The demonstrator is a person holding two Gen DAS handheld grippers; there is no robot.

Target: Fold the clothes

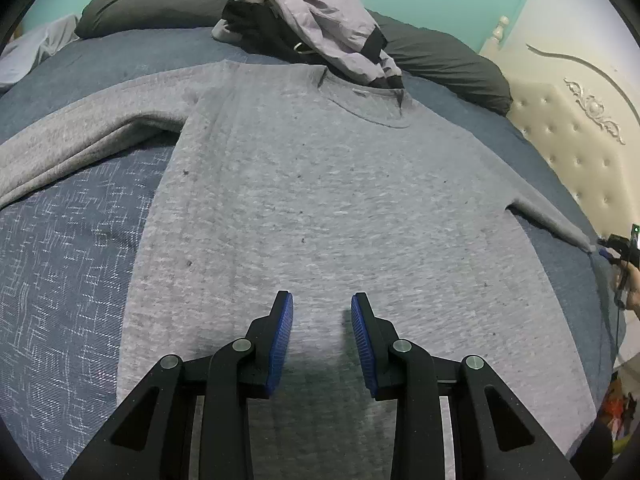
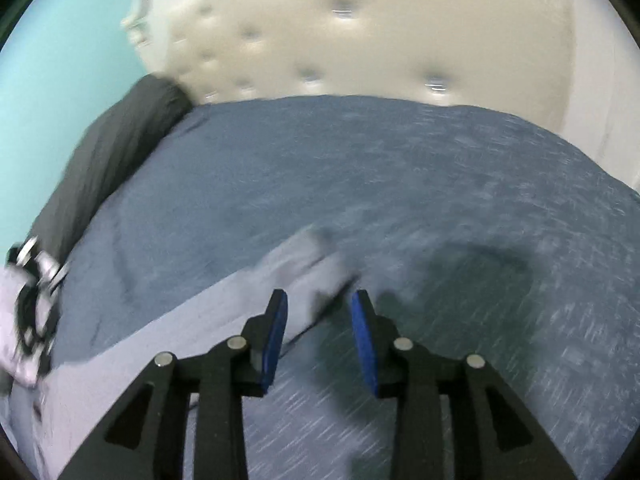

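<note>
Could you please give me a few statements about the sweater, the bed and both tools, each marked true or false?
1. The sweater lies flat, front up. True.
2. The left tool is shut on the hem. False: it is open, holding nothing.
3. A heap of clothes sits beyond the collar. True.
4. The right tool grips the sleeve. False: it is open, with the cuff lying between the jaws.
5. The bedspread is red. False: it is blue.

A heaped jacket (image 1: 320, 20) is crowding the sweater's (image 1: 340, 208) collar, while bare bedspread (image 1: 72, 280) is lying open along both sides.
</note>
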